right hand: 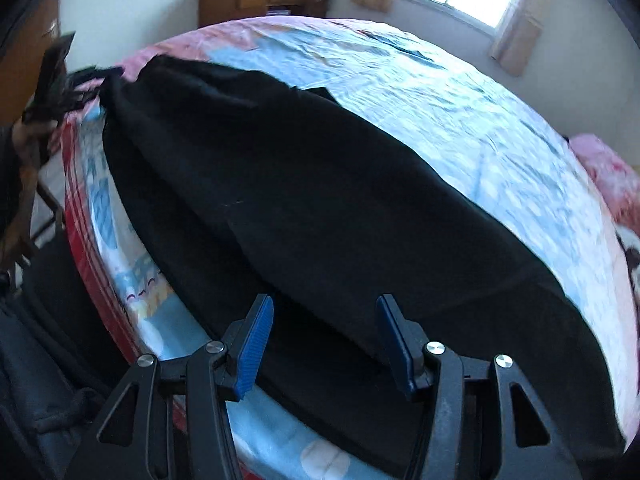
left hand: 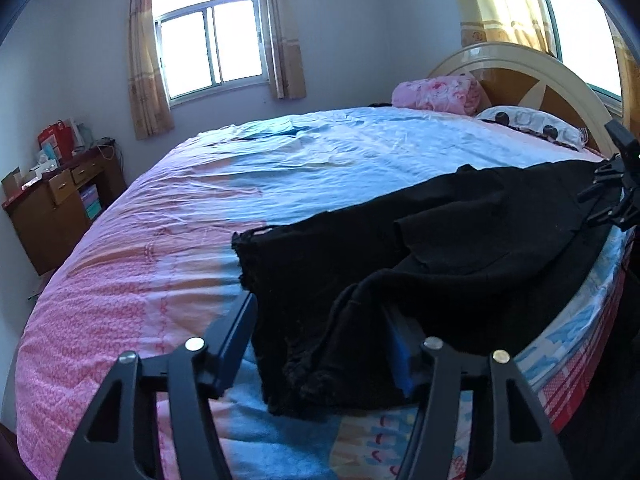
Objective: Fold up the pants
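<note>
The black pants (left hand: 460,240) lie stretched lengthwise along the near edge of the bed (left hand: 280,152), on a pink-and-blue sheet. As far as the views show, they seem to be doubled once, one leg laid over the other, with a loose ridge of cloth running along the top. That first fold looks done but untidy; the shorter folds that would bring the ends together appear to be still ahead, so I judge the task to be around its middle.

Going from left to right in the left wrist view: a wooden desk (left hand: 60,204) stands against the wall, then the bare pink part of the sheet, then the frayed hem end of the pants. The left tongs (left hand: 324,340) sit right at this end. Their jaws are apart, and a bunched fold of dark cloth lies between them. The right-hand pad is partly buried under the cloth, while the left-hand finger stands just beside the edge of the pants. Whether the pads actually press on the fabric I cannot tell. Farther right, the pants run toward the headboard (left hand: 520,76), where the other tongs show at the far end.

In the right wrist view, the right tongs (right hand: 324,340) hover over the wide end of the pants (right hand: 320,200), pointing down at them. Both blue pads are bare and the jaws stand apart, with only flat cloth showing between them, nothing gripped.
</note>
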Motion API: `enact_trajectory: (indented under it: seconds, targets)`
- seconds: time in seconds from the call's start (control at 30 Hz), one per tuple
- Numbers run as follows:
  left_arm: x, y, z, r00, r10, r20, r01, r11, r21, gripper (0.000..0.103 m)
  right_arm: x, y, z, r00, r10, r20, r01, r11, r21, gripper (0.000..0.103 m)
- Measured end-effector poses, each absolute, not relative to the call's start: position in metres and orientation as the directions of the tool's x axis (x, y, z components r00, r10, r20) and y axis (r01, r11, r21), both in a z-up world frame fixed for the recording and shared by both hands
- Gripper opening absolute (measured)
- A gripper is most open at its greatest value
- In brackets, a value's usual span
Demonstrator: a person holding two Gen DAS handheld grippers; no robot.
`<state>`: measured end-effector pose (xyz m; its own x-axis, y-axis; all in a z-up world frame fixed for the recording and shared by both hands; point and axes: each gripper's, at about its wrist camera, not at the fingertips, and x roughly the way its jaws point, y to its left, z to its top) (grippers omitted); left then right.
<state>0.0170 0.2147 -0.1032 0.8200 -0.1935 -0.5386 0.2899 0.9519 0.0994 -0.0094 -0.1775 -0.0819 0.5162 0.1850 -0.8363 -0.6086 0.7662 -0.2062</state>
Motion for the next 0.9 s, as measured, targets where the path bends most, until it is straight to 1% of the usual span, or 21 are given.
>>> enact_trajectory:
  seconds: [0.03, 0.07, 0.13, 0.23, 0.5, 0.53, 0.6, 0.63, 0.67, 0.7, 0.73, 0.77, 0.8, 0.9]
  targets:
    - [0.018, 0.215, -0.103, 0.820, -0.196, -0.538, 0.292, 0.952, 0.097, 0.063, -0.007, -0.175, -0.085, 0.515, 0.170, -0.840, -0.611, 0.761, -0.220, 0.051]
    - [0.019, 0.215, -0.102, 0.818, -0.202, -0.538, 0.294, 0.951, 0.091, 0.061, -0.005, -0.174, -0.088, 0.507, 0.164, -0.846, -0.614, 0.757, -0.221, 0.040]
    - [0.020, 0.216, -0.103, 0.813, -0.211, -0.544, 0.299, 0.951, 0.078, 0.061, 0.001, -0.171, -0.096, 0.480, 0.146, -0.865, -0.621, 0.753, -0.218, 0.033]
    - [0.021, 0.218, -0.104, 0.807, -0.223, -0.546, 0.295, 0.955, 0.045, 0.060, -0.003, -0.169, -0.098, 0.465, 0.158, -0.871, -0.652, 0.727, -0.216, 0.032]
    - [0.027, 0.222, -0.107, 0.793, -0.250, -0.556, 0.278, 0.960, -0.035, 0.059, -0.002, -0.170, -0.098, 0.457, 0.149, -0.877, -0.662, 0.716, -0.223, 0.033]
    - [0.028, 0.222, -0.107, 0.792, -0.252, -0.556, 0.276, 0.960, -0.042, 0.057, 0.000, -0.170, -0.098, 0.463, 0.153, -0.873, -0.657, 0.720, -0.222, 0.033]
    - [0.028, 0.220, -0.107, 0.786, -0.265, -0.559, 0.287, 0.957, -0.050, 0.048, 0.007, -0.173, -0.097, 0.466, 0.161, -0.870, -0.643, 0.738, -0.208, 0.033]
    - [0.028, 0.218, -0.106, 0.779, -0.281, -0.560, 0.305, 0.951, -0.054, 0.038, 0.010, -0.175, -0.096, 0.456, 0.174, -0.873, -0.634, 0.752, -0.181, 0.031]
    - [0.028, 0.216, -0.106, 0.776, -0.288, -0.561, 0.312, 0.948, -0.055, 0.033, 0.013, -0.176, -0.095, 0.450, 0.185, -0.874, -0.628, 0.761, -0.163, 0.021]
    - [0.028, 0.214, -0.105, 0.776, -0.289, -0.561, 0.317, 0.947, -0.050, 0.033, 0.016, -0.178, -0.093, 0.447, 0.197, -0.873, -0.623, 0.769, -0.146, 0.016]
    - [0.028, 0.212, -0.103, 0.780, -0.282, -0.558, 0.319, 0.947, -0.033, 0.030, 0.019, -0.181, -0.091, 0.446, 0.205, -0.871, -0.617, 0.775, -0.133, 0.007]
    - [0.028, 0.211, -0.102, 0.782, -0.280, -0.556, 0.323, 0.946, -0.023, 0.026, 0.020, -0.182, -0.087, 0.448, 0.214, -0.868, -0.613, 0.781, -0.124, 0.005]
    - [0.026, 0.210, -0.100, 0.785, -0.281, -0.552, 0.330, 0.944, -0.011, 0.025, 0.020, -0.184, -0.083, 0.444, 0.226, -0.867, -0.613, 0.782, -0.110, 0.004]
    - [0.017, 0.210, -0.092, 0.805, -0.288, -0.519, 0.359, 0.932, 0.040, 0.023, 0.010, -0.186, -0.069, 0.426, 0.255, -0.868, -0.637, 0.766, -0.087, 0.003]
